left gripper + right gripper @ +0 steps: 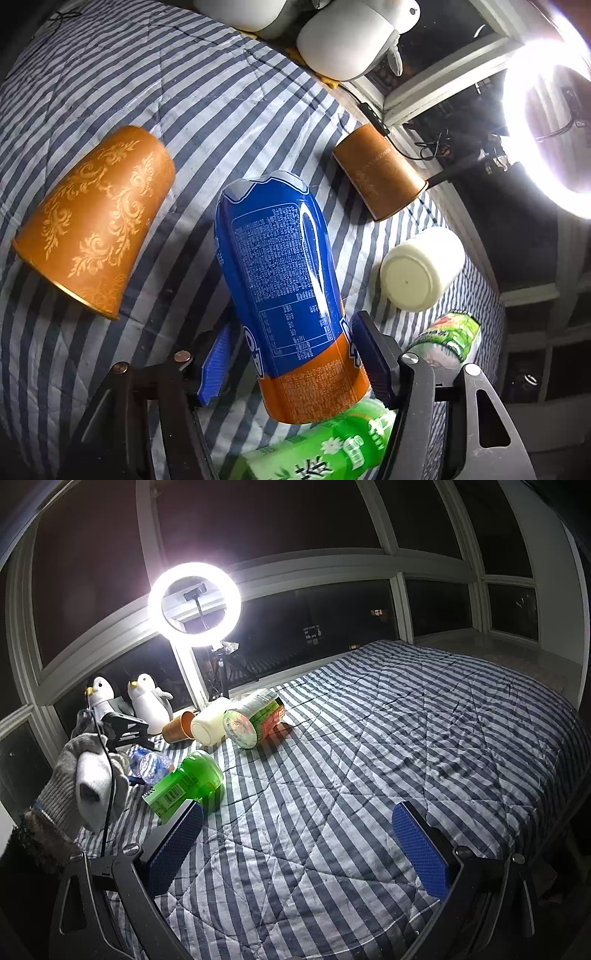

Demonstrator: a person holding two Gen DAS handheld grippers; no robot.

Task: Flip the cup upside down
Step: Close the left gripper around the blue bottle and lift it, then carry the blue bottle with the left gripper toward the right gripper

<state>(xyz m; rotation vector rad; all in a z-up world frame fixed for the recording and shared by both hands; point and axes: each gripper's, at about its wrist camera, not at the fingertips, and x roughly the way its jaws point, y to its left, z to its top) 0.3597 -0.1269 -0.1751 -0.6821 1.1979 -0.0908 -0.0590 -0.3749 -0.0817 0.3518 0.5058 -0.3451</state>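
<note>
My left tool [291, 363] grips the blue and orange cup [284, 291] between its blue pads, holding it above the striped bed [221, 110]. An ornate orange cup [99, 221] lies to its left, a white cup [421, 267] to the right. My right tool [297, 843] is spread wide over bare quilt, holding nothing.

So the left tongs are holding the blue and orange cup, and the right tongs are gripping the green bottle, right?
Not quite. The left tongs do hold the blue and orange cup, but the right wrist view shows the right tongs open and empty; the green bottle lies on the striped quilt.
</note>
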